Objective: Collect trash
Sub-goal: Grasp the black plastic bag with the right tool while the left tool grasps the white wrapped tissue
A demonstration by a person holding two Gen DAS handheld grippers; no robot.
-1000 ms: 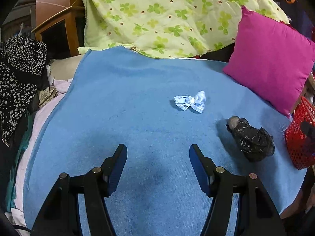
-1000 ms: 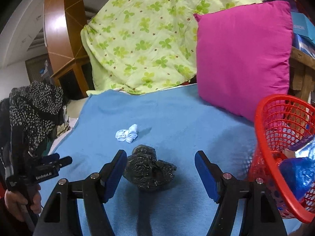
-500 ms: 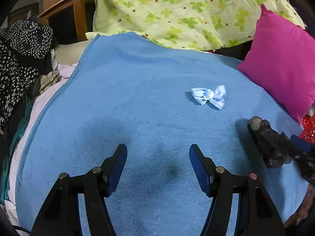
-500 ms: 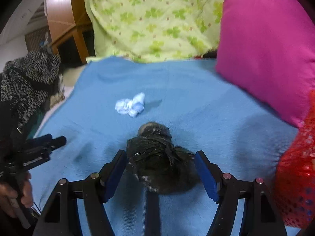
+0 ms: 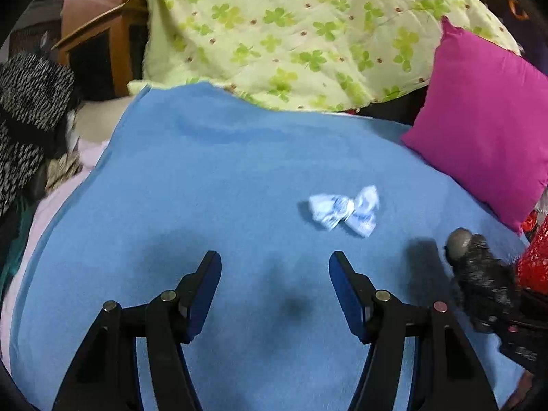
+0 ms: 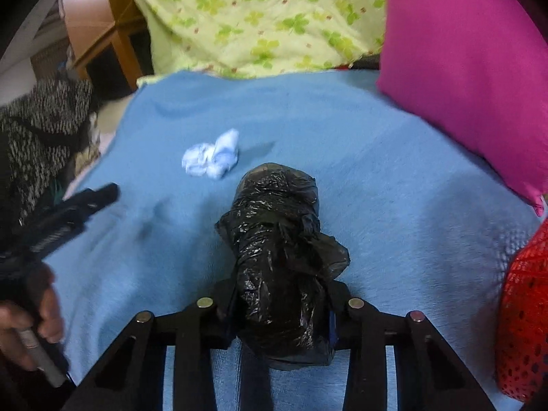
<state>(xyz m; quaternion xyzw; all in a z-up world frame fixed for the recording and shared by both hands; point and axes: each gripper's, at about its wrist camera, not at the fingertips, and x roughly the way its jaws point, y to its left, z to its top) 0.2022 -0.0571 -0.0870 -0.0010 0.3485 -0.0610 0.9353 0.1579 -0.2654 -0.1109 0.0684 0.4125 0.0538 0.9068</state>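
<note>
1. My right gripper (image 6: pixel 279 303): clenched on the black plastic bundle (image 6: pixel 279 250), a crumpled bin-bag wad pinched at its near end between my two pads; my jaws have just been closing on it. The bundle stands out forward from my fingers over the blue blanket (image 6: pixel 376 178), and whether its far end touches the cloth I cannot tell. From the left wrist view the same bundle (image 5: pixel 479 281) shows at the right edge, near the red basket (image 5: pixel 534 260).

2. My left gripper (image 5: pixel 274 291): released, jaws standing apart with nothing between them (only bare blue blanket (image 5: pixel 205 188) shows in the gap). It hangs over the near part of the bed, pointing downward at a slant.

3. Crumpled pale-blue wrapper (image 5: pixel 346 210): twisted like a bow, lying loose on the blanket, ahead and to the right of my left fingers, well apart from them. In the right wrist view it (image 6: pixel 212 156) sits just beyond and left of the bundle.

4. Red basket (image 6: pixel 524 325): mesh-walled, at the right edge of the bed, near my right fingers but apart from them.

5. Magenta pillow (image 5: pixel 486 130): propped at the far right of the blanket.

6. Green clover-print quilt (image 5: pixel 291 34): heaped at the head of the bed.

7. Black-and-white spotted garment (image 5: pixel 27 109): piled off the left side.

8. A hand (image 6: pixel 24 315): lower left of the right wrist view, gripping my left gripper's handle.
</note>
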